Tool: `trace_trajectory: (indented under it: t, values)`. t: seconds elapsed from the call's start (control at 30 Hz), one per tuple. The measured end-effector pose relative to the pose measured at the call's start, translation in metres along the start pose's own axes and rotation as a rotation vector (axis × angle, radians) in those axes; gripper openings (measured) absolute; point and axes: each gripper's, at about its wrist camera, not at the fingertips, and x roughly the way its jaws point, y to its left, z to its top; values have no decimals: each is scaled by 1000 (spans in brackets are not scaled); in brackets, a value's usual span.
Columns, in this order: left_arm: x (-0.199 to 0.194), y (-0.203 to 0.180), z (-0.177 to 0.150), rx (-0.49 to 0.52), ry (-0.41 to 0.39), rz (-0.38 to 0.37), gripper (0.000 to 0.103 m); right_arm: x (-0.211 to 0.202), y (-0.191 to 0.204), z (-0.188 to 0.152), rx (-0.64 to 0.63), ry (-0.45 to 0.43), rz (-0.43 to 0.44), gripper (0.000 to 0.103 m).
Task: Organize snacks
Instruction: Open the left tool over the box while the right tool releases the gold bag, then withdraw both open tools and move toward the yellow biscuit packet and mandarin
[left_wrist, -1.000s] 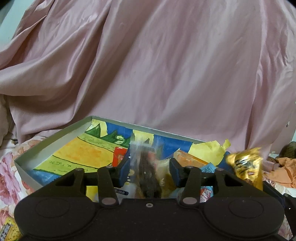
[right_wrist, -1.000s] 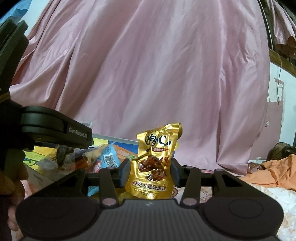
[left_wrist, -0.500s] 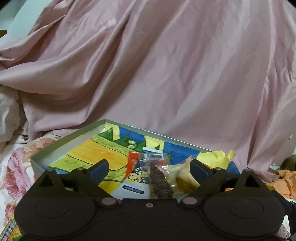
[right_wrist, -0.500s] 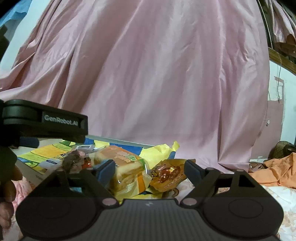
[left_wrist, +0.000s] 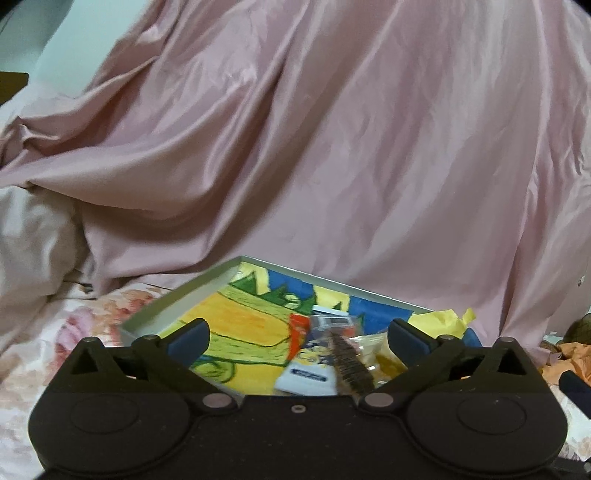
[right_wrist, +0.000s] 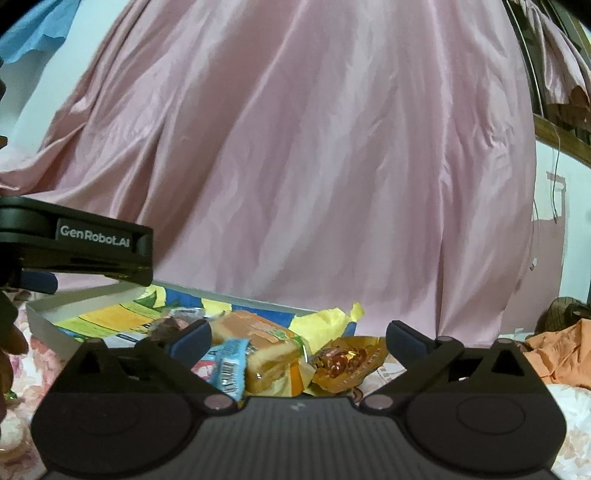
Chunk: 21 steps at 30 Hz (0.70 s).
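Note:
A shallow grey box (left_wrist: 173, 301) with a bright drawn lining lies on the flowered bed. Several snacks lie in its right part: a clear pack with a dark ridged snack (left_wrist: 347, 363), a white and blue packet (left_wrist: 306, 374), a wrapped bread (right_wrist: 266, 343), a blue wrapper (right_wrist: 231, 367) and a gold pouch (right_wrist: 347, 363) at the box's right end. My left gripper (left_wrist: 297, 338) is open and empty above the box. My right gripper (right_wrist: 297, 338) is open and empty, just before the gold pouch. The left gripper's side (right_wrist: 92, 247) shows in the right wrist view.
A pink satin sheet (left_wrist: 332, 147) hangs close behind the box. Yellow paper (left_wrist: 443, 319) sticks up at the box's far right corner. Orange cloth (right_wrist: 557, 354) lies on the bed to the right. A white quilt (left_wrist: 33, 240) is bunched at left.
Both grippers opened. The left one let go of the clear pack with the dark snack, the right one let go of the gold pouch; both now lie in the box. Both grippers drew back.

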Motion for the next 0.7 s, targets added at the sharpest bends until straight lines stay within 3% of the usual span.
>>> trace_trajectory:
  t: [0.4, 0.7]
  values:
    - [-57, 61, -12, -18, 18, 82, 102, -45, 5, 7, 20, 10, 41, 103]
    - [-89, 98, -40, -43, 80, 106, 102, -76, 18, 2, 17, 88, 71, 103]
